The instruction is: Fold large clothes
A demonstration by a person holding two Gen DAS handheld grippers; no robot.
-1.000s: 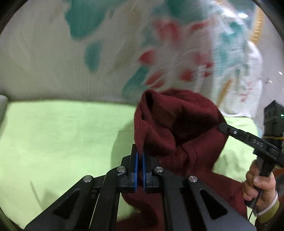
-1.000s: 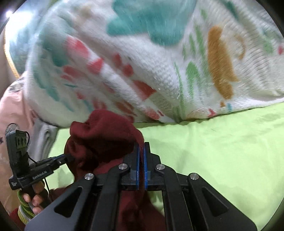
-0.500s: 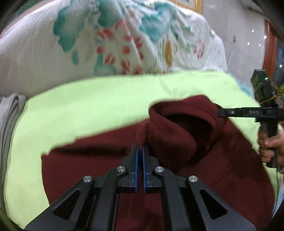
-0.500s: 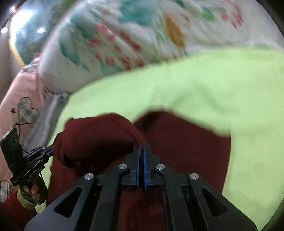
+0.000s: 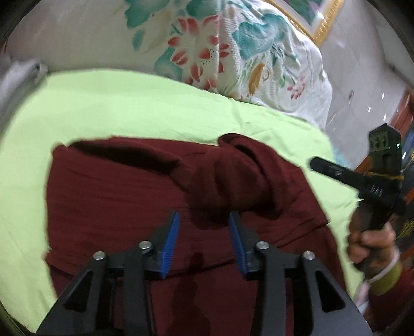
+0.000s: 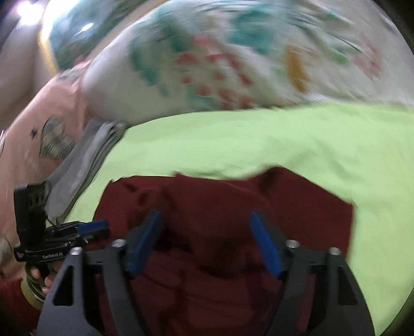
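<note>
A dark red knitted garment (image 5: 116, 196) lies on the lime-green sheet (image 5: 116, 108), with a raised bunch of cloth (image 5: 238, 175) near its far right edge. My left gripper (image 5: 204, 219) hovers just above it, jaws opening, blue pads clear of the cloth. In the right wrist view the same garment (image 6: 207, 206) is spread below my right gripper (image 6: 205, 219), whose jaws are opening wide with nothing pressed between them. Each view shows the other gripper at its edge: the right one (image 5: 323, 165) held by a hand (image 5: 370, 240), the left one (image 6: 101, 228) at the garment's left side.
A flowered white quilt (image 5: 233, 51) is piled along the far side of the bed. Folded grey cloth (image 6: 85, 160) and a pink cloth (image 6: 38, 129) lie at the left. A gold picture frame (image 5: 320, 23) hangs on the wall behind.
Both grippers carried the red cloth down and back onto the sheet, then let go of it. The garment that hung bunched from the jaws now lies spread flat.
</note>
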